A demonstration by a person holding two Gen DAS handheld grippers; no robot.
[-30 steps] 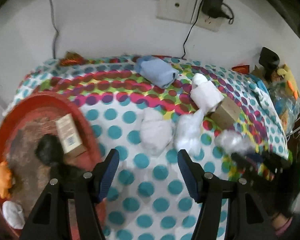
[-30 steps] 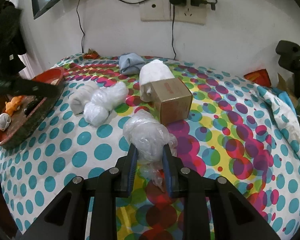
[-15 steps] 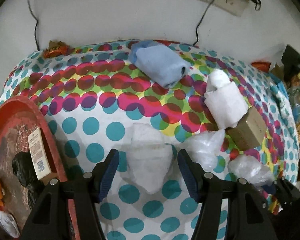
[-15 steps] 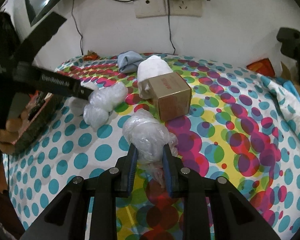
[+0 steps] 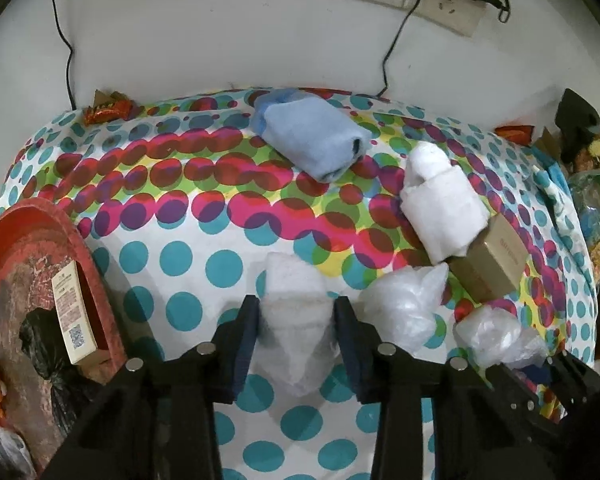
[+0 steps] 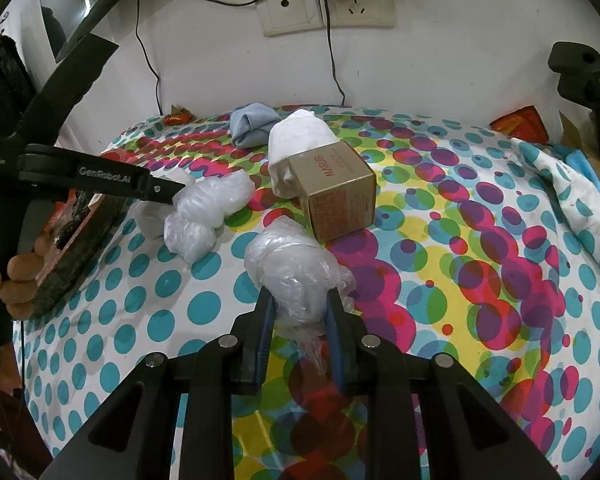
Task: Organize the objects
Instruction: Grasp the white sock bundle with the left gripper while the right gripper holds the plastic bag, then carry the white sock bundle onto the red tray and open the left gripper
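A white soft bundle point(image 5: 290, 276) lies on the dotted cloth between the fingers of my left gripper point(image 5: 296, 305). Its jaws are closing and both pads press into the bundle's sides. In the right wrist view a left finger point(image 6: 156, 188) reaches in from the left, with the white bundle point(image 6: 148, 222) mostly hidden behind a crumpled bag. My right gripper point(image 6: 299, 295) is shut on a crumpled clear plastic bag point(image 6: 288, 256), which rests on the cloth. That same bag point(image 5: 496, 332) shows at the lower right of the left wrist view.
A red tray point(image 5: 32, 224) at the left holds a small carton point(image 5: 74, 316) and dark and orange items. Another clear bag point(image 5: 404, 308), a cardboard box point(image 6: 340, 196), a white roll point(image 5: 440, 208) and a blue cloth point(image 5: 312, 140) lie behind. The wall with sockets point(image 6: 328, 8) stands close beyond.
My left gripper moved forward and down over the white bundle, then its jaws closed in against it. The right gripper stayed shut on the plastic bag and barely moved.
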